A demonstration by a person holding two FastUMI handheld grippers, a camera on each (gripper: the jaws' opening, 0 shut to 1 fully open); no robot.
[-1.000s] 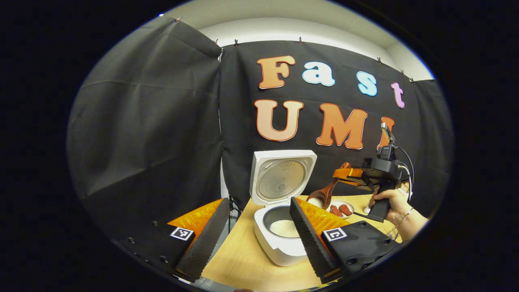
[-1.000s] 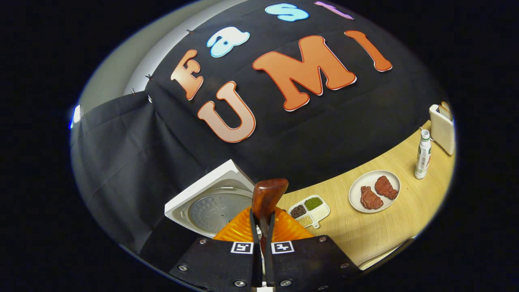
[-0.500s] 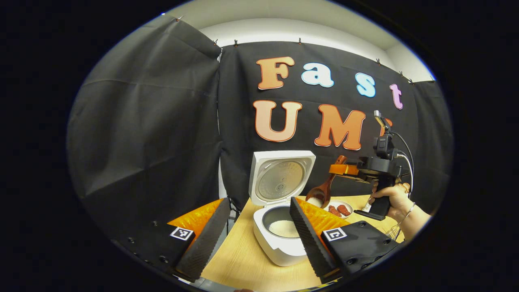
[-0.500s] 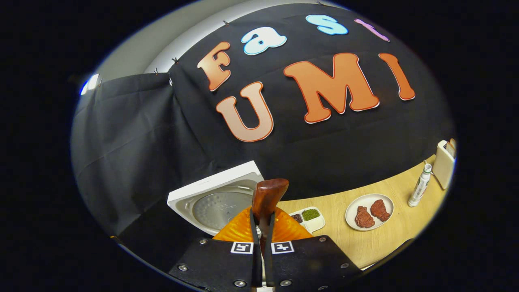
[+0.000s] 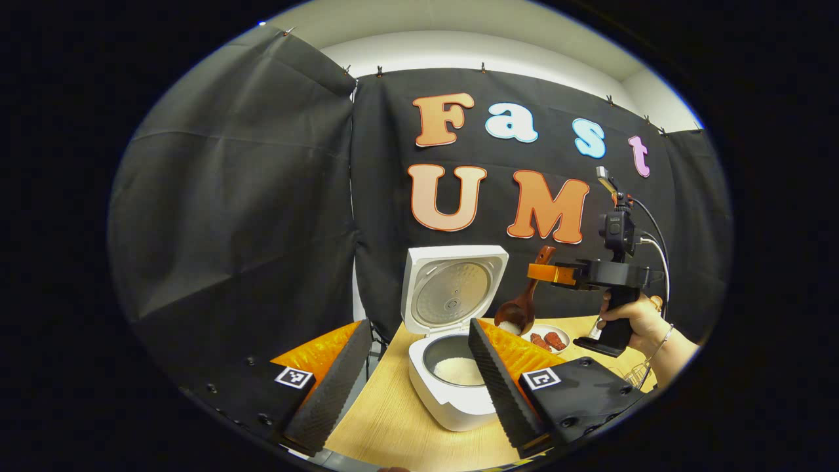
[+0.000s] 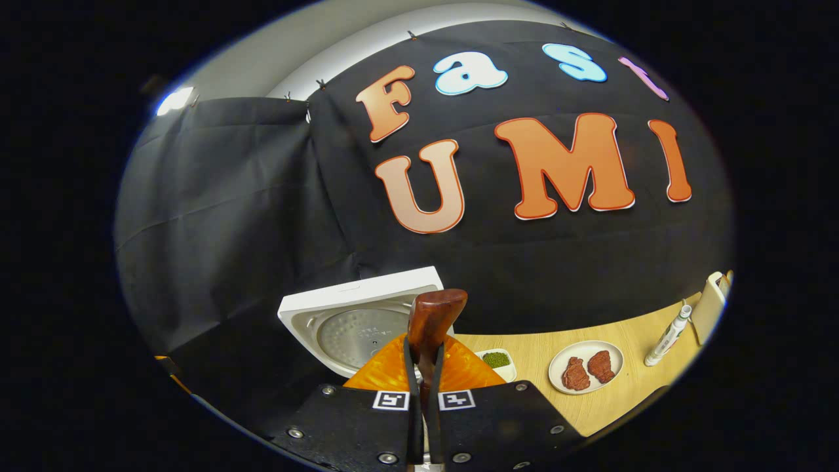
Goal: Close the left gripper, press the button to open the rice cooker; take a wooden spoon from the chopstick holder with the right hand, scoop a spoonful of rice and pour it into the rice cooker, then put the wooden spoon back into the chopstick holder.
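The left gripper view looks level from low over the table's (image 5: 393, 419) front edge, close to the open rice cooker (image 5: 452, 387). The right gripper view sits higher, tilted, facing the back wall. Both share the cooker's lid (image 6: 367, 314) and the plate (image 6: 586, 367).

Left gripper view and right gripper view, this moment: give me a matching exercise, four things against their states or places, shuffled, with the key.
Things:
1. brown wooden spoon
2. white rice cooker lid
3. left gripper
4. round white plate with two red meat pieces

States or places:
A. raised upright, open
B. fingers spread wide, holding nothing
C. on the light wooden table, left of a white bottle
D. clamped in the right gripper, its bowl carrying white rice

Pairs: 1-D, 2-A, 3-B, 4-C
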